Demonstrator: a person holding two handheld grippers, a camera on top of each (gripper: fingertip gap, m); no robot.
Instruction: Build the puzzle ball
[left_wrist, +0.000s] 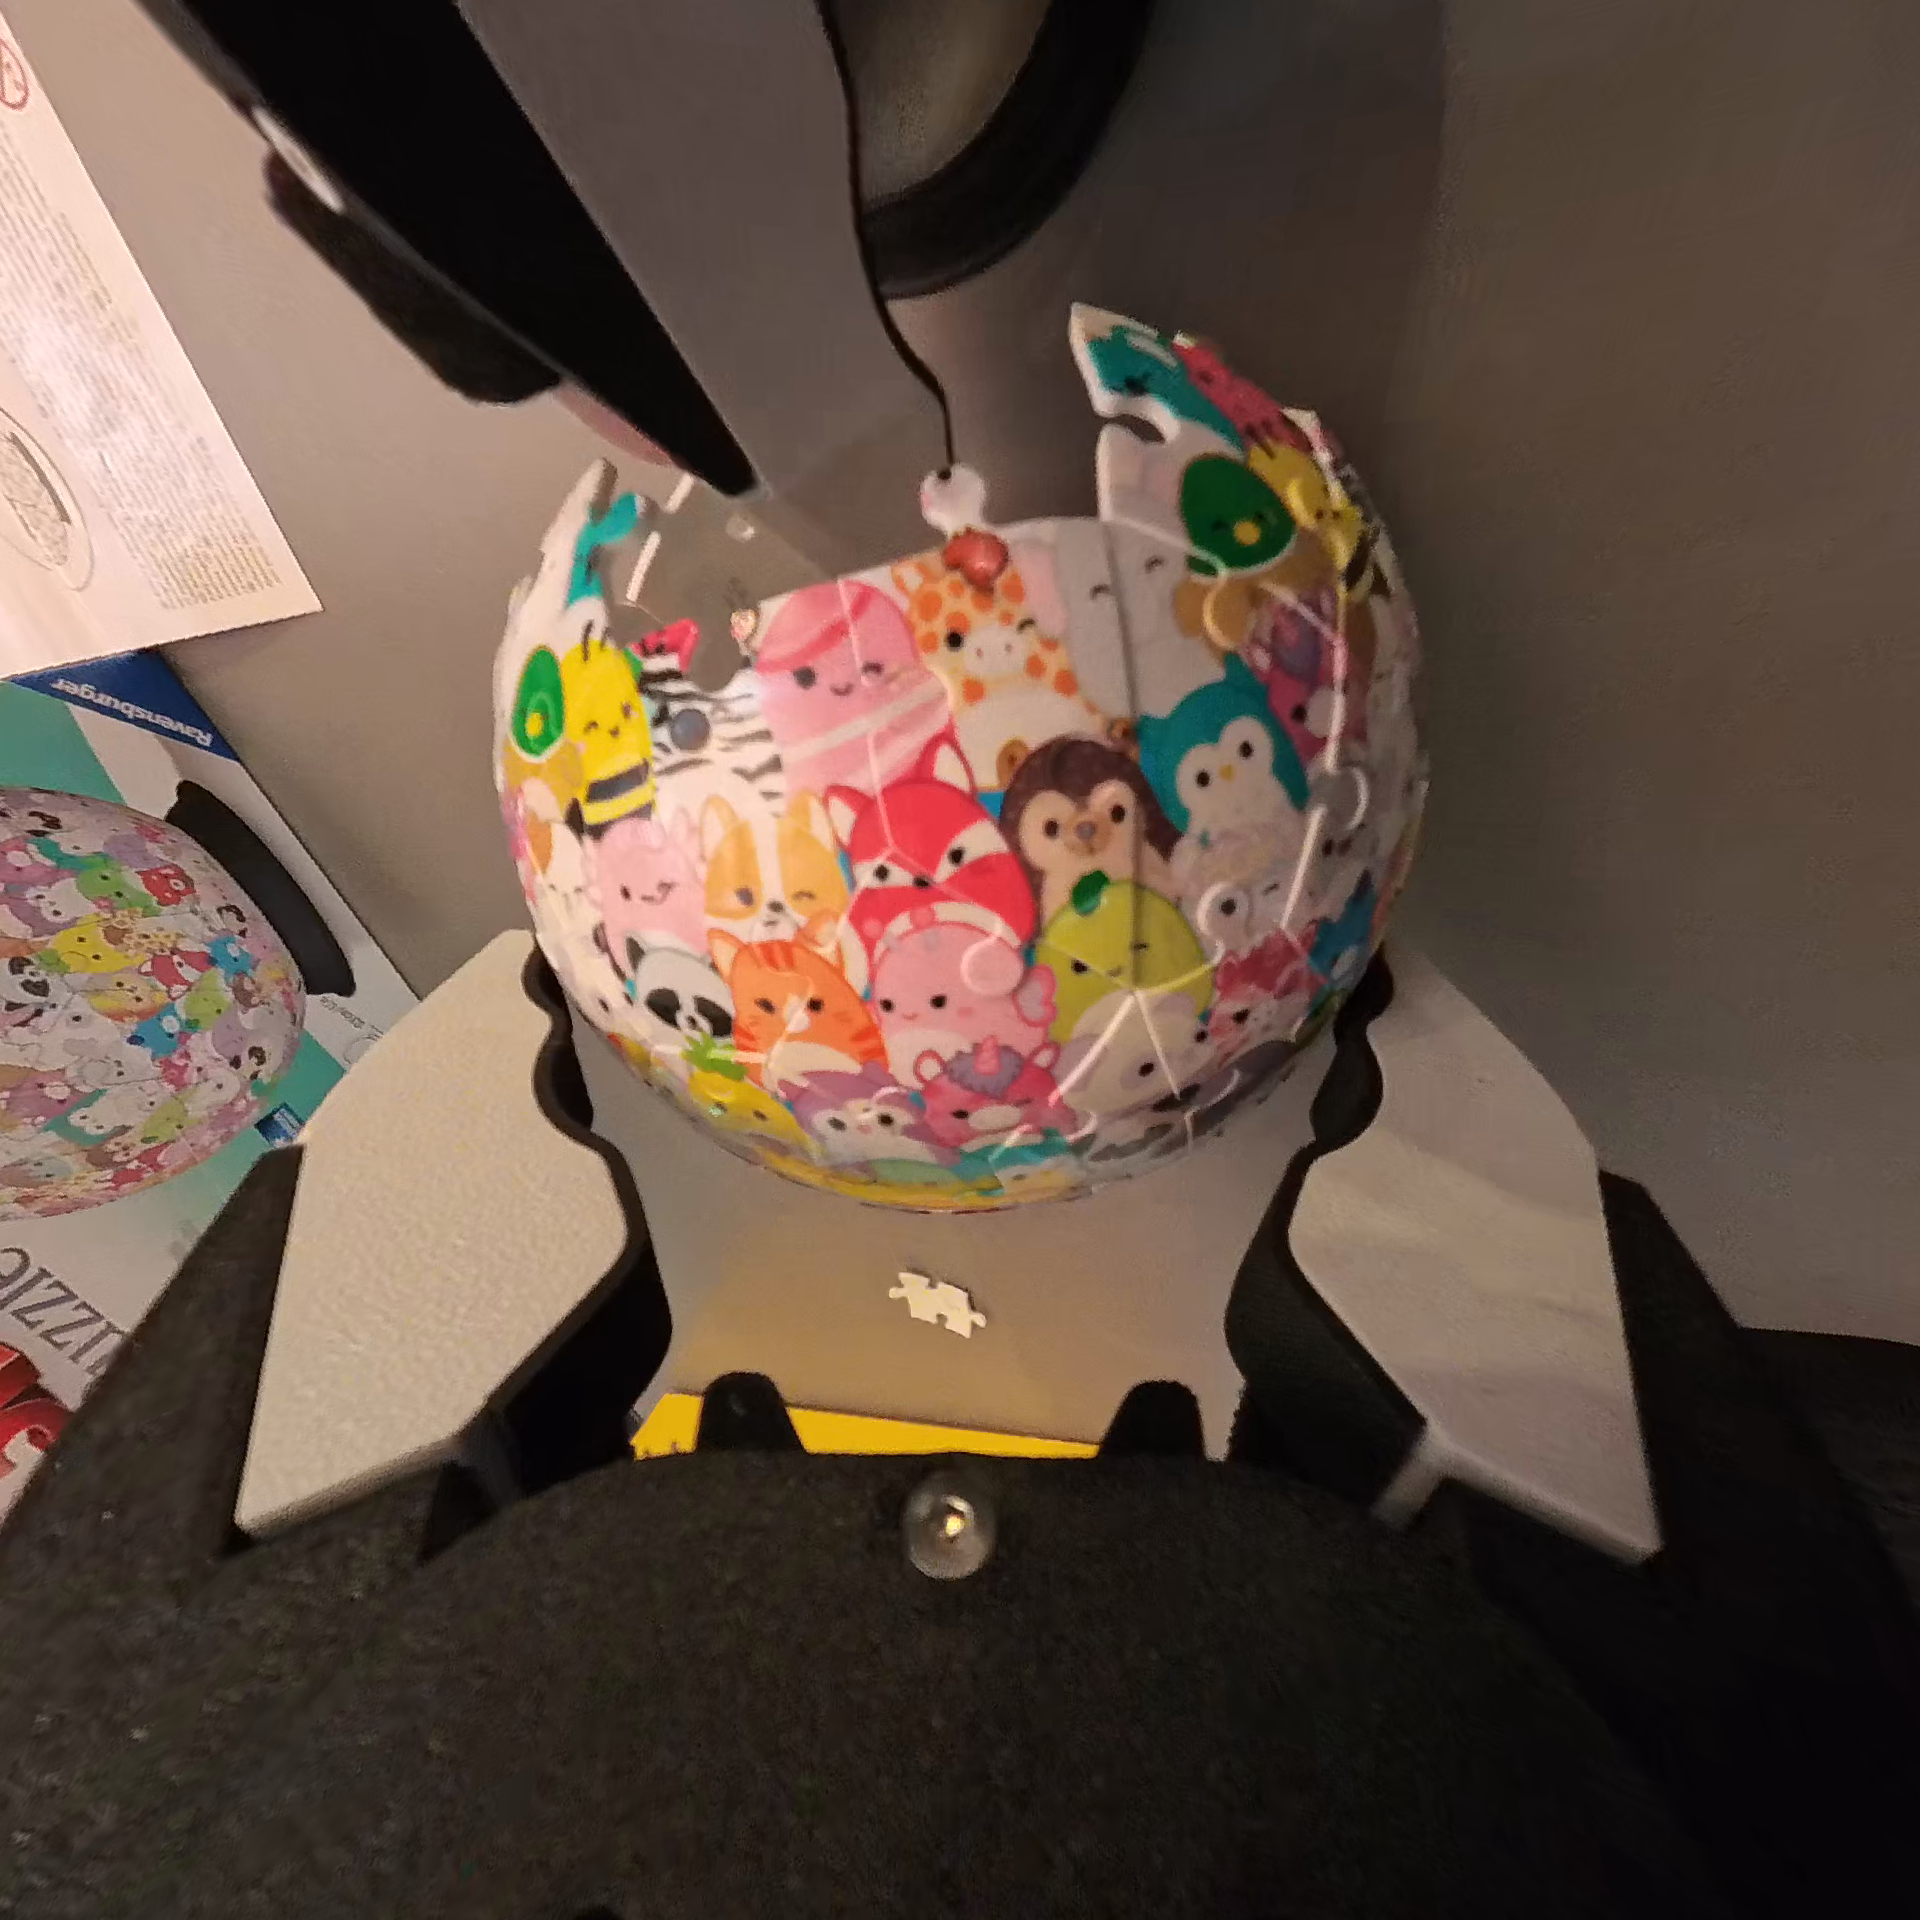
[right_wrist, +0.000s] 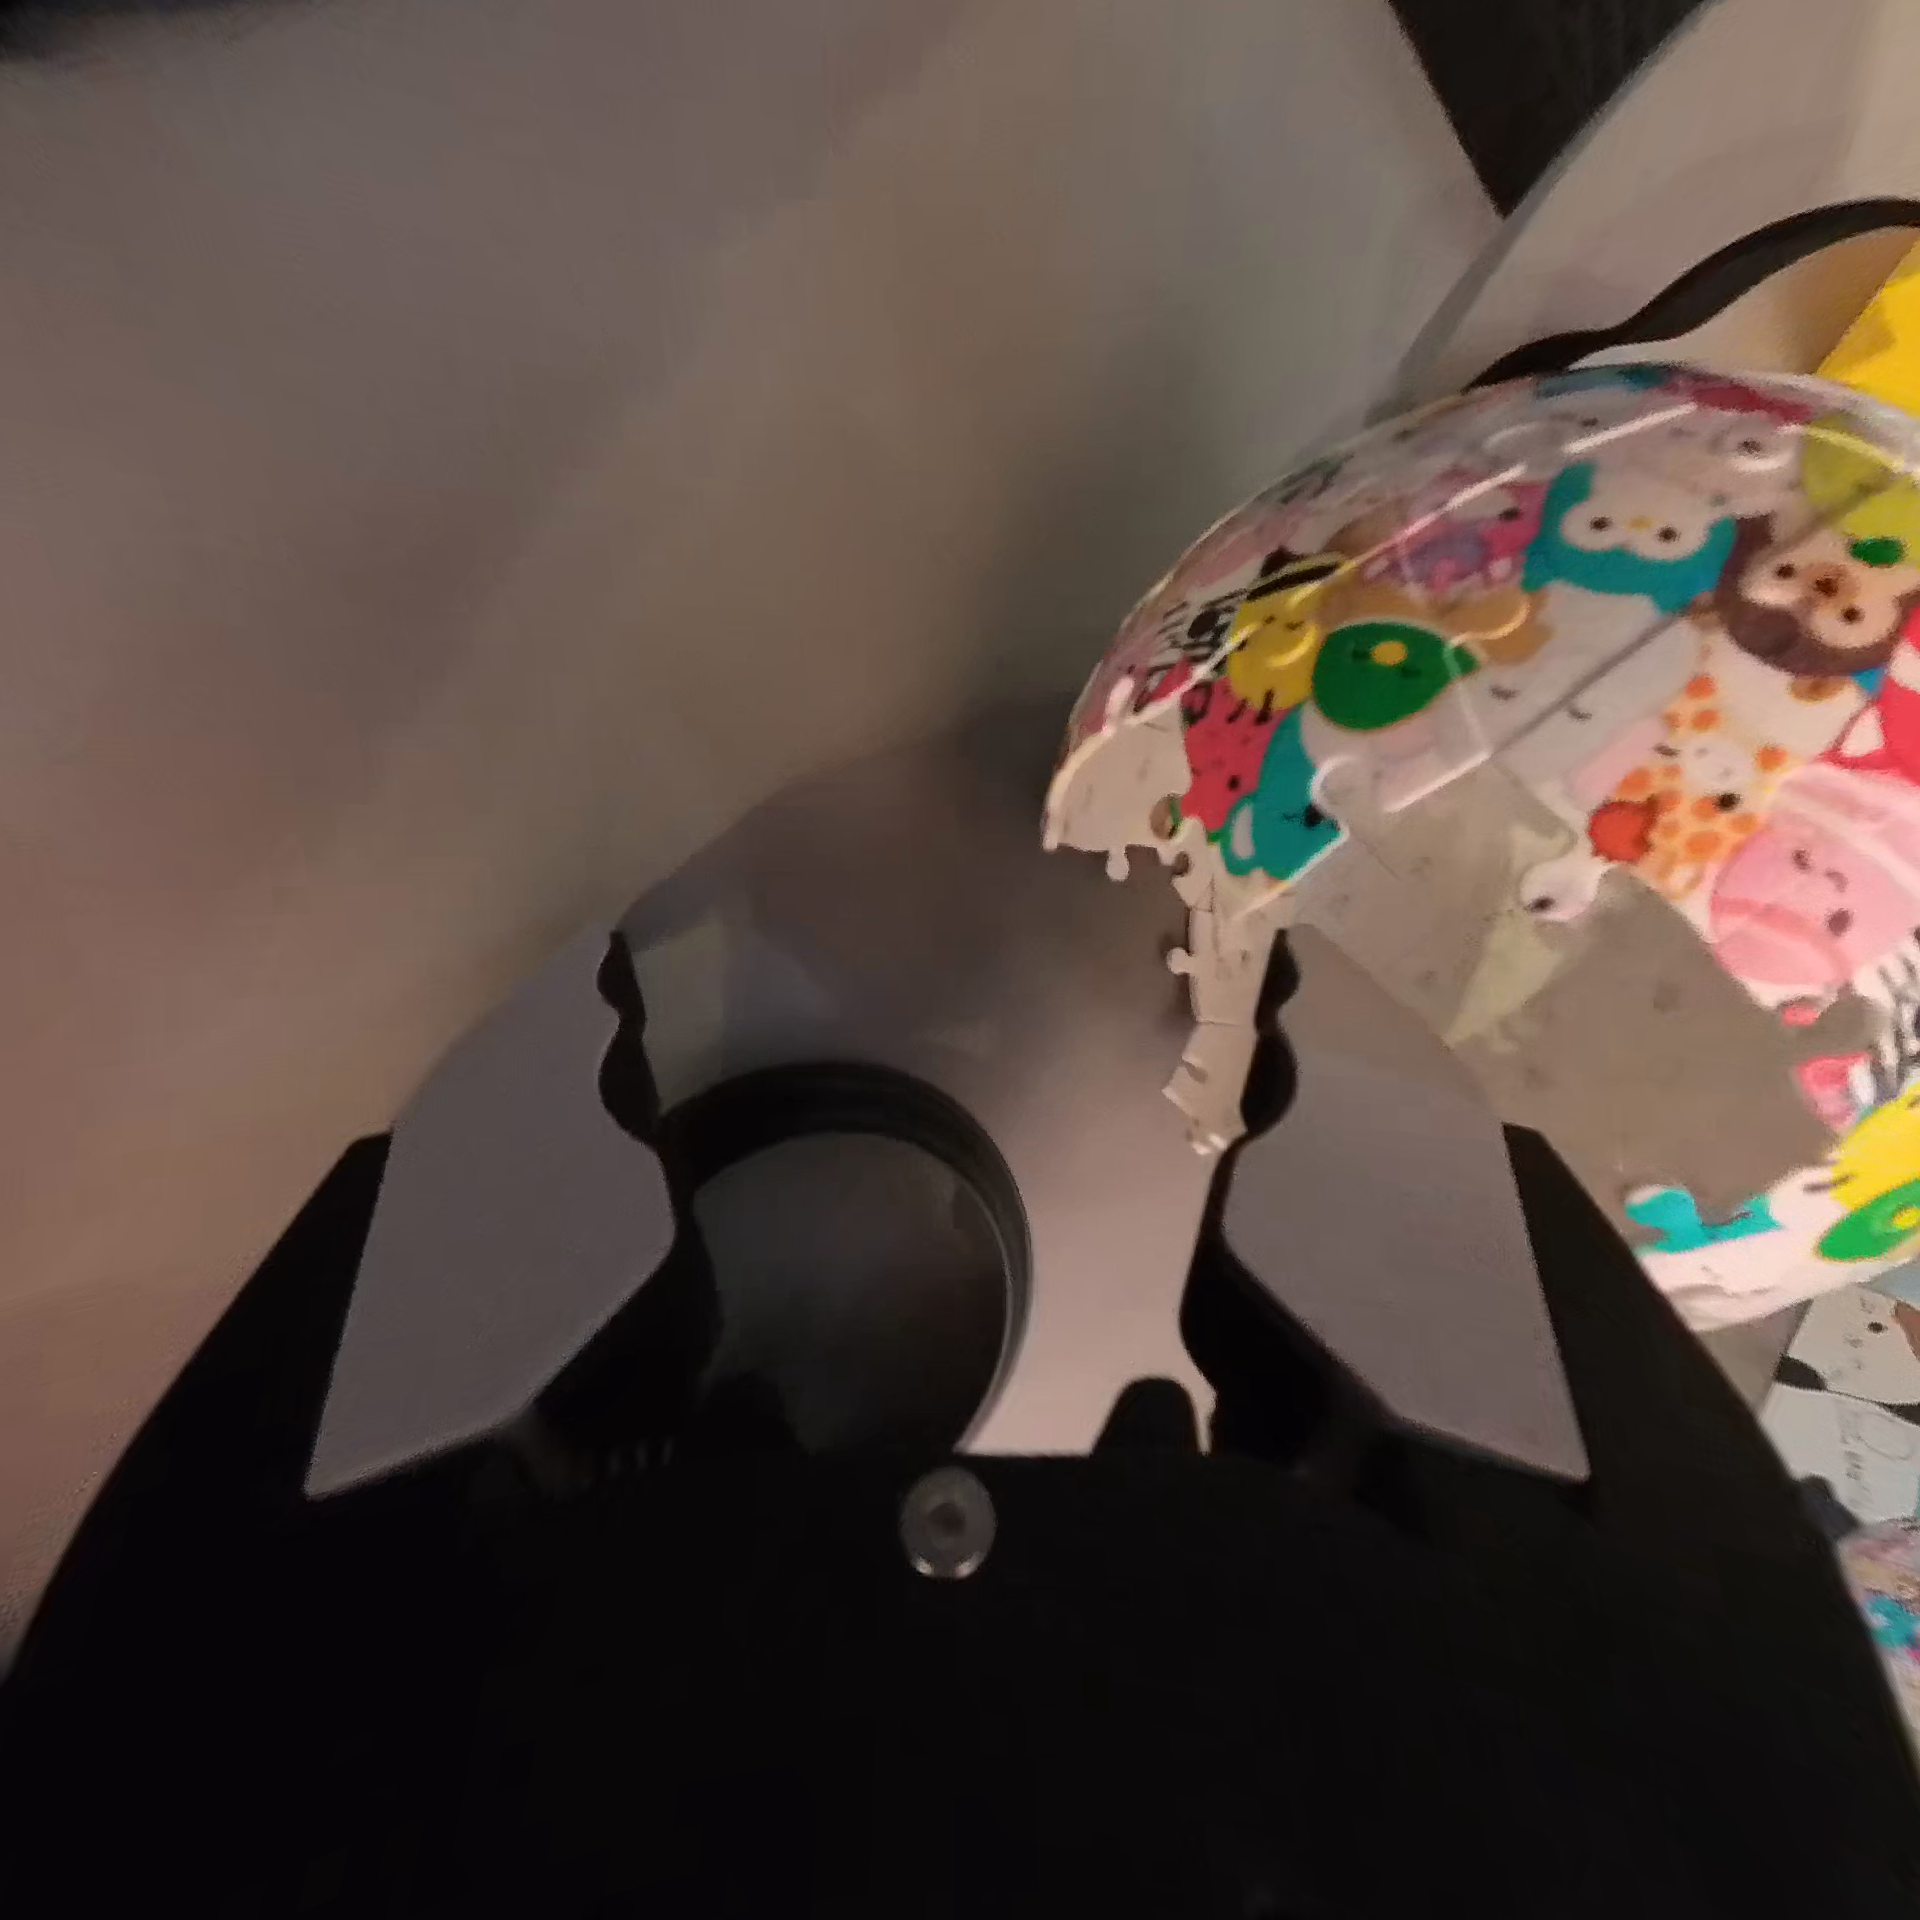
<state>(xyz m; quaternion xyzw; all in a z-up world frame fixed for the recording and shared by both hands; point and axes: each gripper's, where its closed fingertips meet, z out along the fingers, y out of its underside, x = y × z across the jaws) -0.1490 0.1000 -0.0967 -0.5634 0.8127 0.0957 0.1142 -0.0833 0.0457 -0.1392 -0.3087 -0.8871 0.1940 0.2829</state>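
The puzzle ball (left_wrist: 935, 852) is a half-built shell printed with colourful cartoon animals, with a jagged open top. My left gripper (left_wrist: 956, 997) is shut on its lower sides, one fingertip on each flank, and holds it above the grey table. The ball also shows at the right of the right wrist view (right_wrist: 1507, 675). My right gripper (right_wrist: 951, 966) is open wide. Its right finger (right_wrist: 1382, 1195) rests against the ball's jagged white rim (right_wrist: 1210, 1029). In the left wrist view, one finger of the right gripper (left_wrist: 665, 395) reaches down to the ball's open top.
A small white loose puzzle piece (left_wrist: 935, 1299) lies on the table under the ball. A black ring stand (left_wrist: 997, 208) sits behind the ball and shows between the right fingers (right_wrist: 862, 1174). The puzzle box (left_wrist: 156, 987) and a printed sheet (left_wrist: 104, 364) lie at the left.
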